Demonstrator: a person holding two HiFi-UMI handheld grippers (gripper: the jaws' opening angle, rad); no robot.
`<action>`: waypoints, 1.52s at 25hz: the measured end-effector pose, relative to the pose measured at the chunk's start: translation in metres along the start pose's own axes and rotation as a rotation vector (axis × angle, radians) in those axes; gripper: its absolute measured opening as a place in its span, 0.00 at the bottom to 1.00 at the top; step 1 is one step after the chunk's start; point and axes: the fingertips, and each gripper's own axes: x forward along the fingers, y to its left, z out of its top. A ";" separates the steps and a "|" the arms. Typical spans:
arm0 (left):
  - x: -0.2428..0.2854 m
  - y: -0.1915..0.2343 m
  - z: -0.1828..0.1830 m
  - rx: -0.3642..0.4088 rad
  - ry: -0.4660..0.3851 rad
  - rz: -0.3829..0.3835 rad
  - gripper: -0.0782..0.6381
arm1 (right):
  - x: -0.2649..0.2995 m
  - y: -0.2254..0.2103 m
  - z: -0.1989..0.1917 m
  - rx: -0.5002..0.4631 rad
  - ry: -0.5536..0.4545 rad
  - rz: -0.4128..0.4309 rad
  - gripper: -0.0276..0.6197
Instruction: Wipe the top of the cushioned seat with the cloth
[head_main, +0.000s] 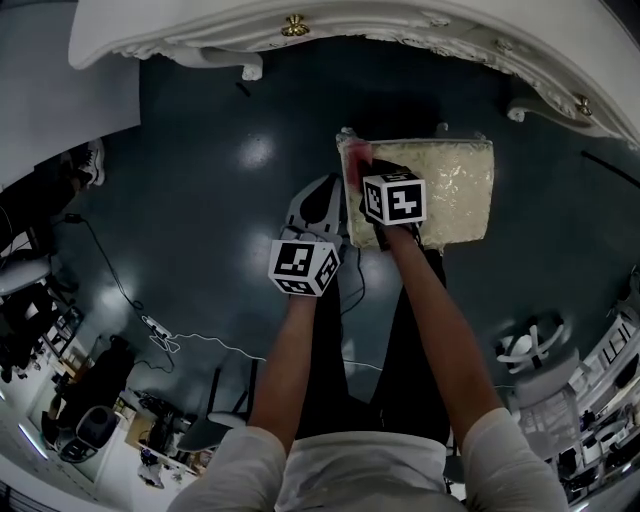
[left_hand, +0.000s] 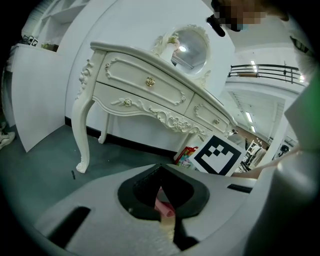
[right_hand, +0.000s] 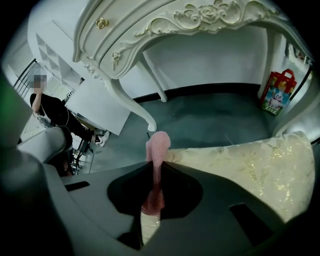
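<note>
Clamping the right gripper (right_hand: 154, 164) on a pink cloth (right_hand: 158, 142), bunching it into a narrow strip and showing only a short rounded tip past the jaws. Hovering that tip at the far-left corner of the cushioned seat (right_hand: 260, 170), right at the edge, with dark floor (right_hand: 210, 120) just beyond. Not managing to tell whether it is touching the cream fabric or hanging just above it. Holding the left gripper (left_hand: 161, 169) just beside the seat's left edge, a little nearer than the right one. Pressing its jaws together on nothing, glimpsing only a scrap of pink and cream through the gap beneath them. Facing the white dressing table (left_hand: 145, 85) on the far side.

Judging the wipe as barely starting, and reading nearly all of the seat top, rightward and nearward, as untouched. Risking several things from here:
- dragging hard jaw tips rather than cloth across the patterned cushion, through exposing so little cloth, and snagging the weave
- pulling the strip out of the grip by pressing down too hard during a stroke
- running off the left edge by starting so close to it
- nudging the seat across the glossy floor through bracing nothing with the left gripper
- missing wide bands of the top by wiping with so narrow a wad
</note>
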 end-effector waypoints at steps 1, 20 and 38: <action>0.002 -0.004 0.000 0.003 0.000 -0.004 0.12 | -0.003 -0.004 0.000 -0.005 -0.004 -0.005 0.09; 0.046 -0.071 -0.008 0.055 0.027 -0.063 0.12 | -0.050 -0.082 -0.003 0.052 -0.054 -0.051 0.09; 0.099 -0.159 -0.038 0.066 0.064 -0.162 0.12 | -0.119 -0.203 -0.014 0.170 -0.125 -0.148 0.09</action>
